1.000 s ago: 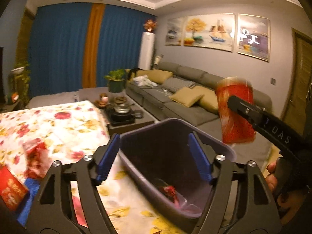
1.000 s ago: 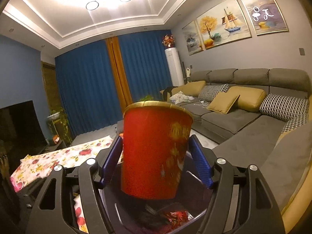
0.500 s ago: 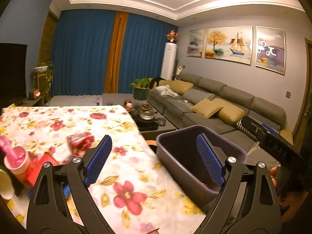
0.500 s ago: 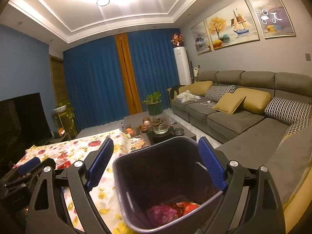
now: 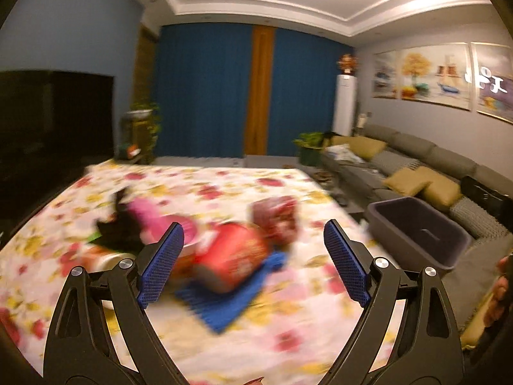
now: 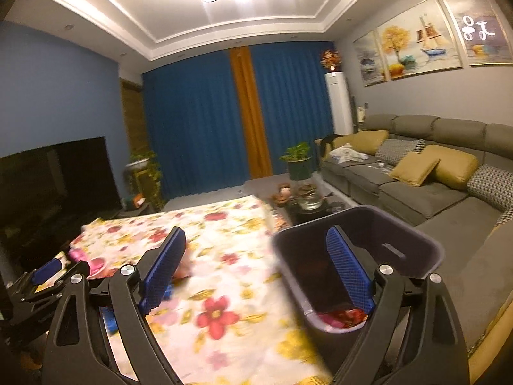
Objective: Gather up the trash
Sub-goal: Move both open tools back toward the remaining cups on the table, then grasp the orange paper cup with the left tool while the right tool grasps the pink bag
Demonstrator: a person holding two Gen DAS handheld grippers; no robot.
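My left gripper (image 5: 253,260) is open and empty, held above the floral table (image 5: 288,337). Between its fingers lies a red packet (image 5: 234,256) on a blue mat (image 5: 224,301), blurred. Behind it sit a red wrapped lump (image 5: 275,218), a pink cup (image 5: 150,218) and a dark piece of trash (image 5: 115,231). The dark purple bin (image 5: 420,234) stands at the table's right edge. My right gripper (image 6: 256,266) is open and empty beside the bin (image 6: 362,256), which holds red and pink trash (image 6: 340,316). The left gripper (image 6: 48,276) shows at the far left of the right wrist view.
A grey sofa (image 6: 416,179) with yellow cushions runs along the right wall. A low tea table (image 6: 304,199) with a kettle and a potted plant stands beyond the floral table. A dark TV (image 6: 54,176) is on the left. Blue curtains hang at the back.
The right gripper opened and let the red cup fall into the bin, then swung left. The left gripper swung left from the bin toward the trash on the table.
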